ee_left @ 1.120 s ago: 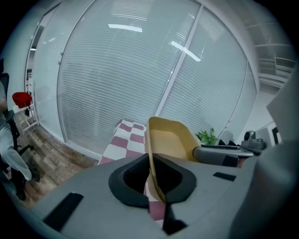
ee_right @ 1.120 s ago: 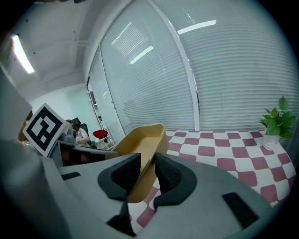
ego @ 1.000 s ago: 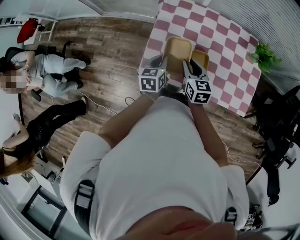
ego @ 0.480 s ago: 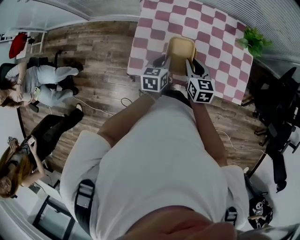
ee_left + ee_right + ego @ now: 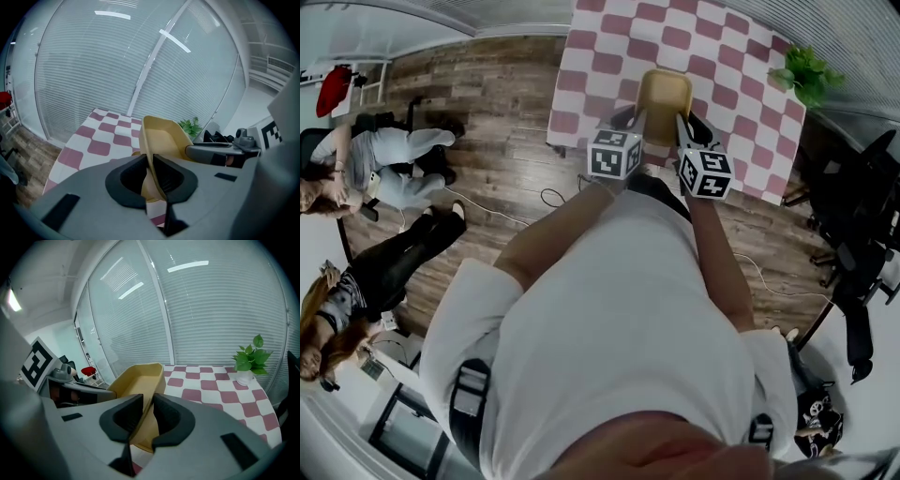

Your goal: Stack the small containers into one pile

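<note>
Over the pink-checked table (image 5: 722, 56) near its front edge sits one tan container (image 5: 664, 94), the only one I can see. The left gripper (image 5: 150, 173) is pinched tight on one side wall and the right gripper (image 5: 148, 414) on the opposite wall. The pile looks nearly done, though I can't tell whether others nest inside.

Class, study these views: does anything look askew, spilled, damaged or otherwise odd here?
Nothing stands out. The tan container looks whole and empty. The left gripper pinches one side wall and the right gripper pinches the opposite one. Nothing is spilled on the checkered tablecloth.
</note>
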### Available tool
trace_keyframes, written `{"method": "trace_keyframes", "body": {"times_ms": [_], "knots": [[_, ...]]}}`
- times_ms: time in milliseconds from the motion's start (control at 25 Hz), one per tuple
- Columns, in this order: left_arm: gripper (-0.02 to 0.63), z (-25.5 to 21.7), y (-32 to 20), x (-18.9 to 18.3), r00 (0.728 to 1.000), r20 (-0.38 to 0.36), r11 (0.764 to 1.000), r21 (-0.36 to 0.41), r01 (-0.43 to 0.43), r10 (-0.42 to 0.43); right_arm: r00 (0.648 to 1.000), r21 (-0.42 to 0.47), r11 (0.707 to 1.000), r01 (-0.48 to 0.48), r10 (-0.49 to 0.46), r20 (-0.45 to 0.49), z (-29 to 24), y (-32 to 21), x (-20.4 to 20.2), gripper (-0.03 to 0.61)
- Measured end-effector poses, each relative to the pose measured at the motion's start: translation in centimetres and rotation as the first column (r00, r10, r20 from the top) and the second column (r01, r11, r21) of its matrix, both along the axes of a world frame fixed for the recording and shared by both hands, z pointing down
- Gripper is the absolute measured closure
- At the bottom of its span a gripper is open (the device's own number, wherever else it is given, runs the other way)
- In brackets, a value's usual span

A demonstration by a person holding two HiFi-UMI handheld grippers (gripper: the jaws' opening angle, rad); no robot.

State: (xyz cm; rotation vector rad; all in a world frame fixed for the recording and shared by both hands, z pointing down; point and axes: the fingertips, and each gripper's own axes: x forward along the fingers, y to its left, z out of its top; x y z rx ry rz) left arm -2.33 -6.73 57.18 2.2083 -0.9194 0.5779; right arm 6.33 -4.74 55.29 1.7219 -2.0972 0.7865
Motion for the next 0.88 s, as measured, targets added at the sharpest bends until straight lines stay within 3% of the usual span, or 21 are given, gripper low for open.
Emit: {"method": "trace_keyframes", "body": {"times_ms": [360, 880], "knots": [[0.572, 5.4, 0.2, 1.6, 0.999, 0.054, 0.996, -0.084, 0.01, -0.005, 0.999, -0.116, 0.993, 0.038, -0.037, 0.008, 5.9, -0.5, 1.6, 0.497], [0.572, 10.1, 0.5, 2.3, 0.99, 0.142, 0.993, -0.118, 0.017, 0.0, 0.996, -0.205, 0.975, 0.087, -0.082, 0.033, 11.2, -0.2, 2.3, 0.497]]}}
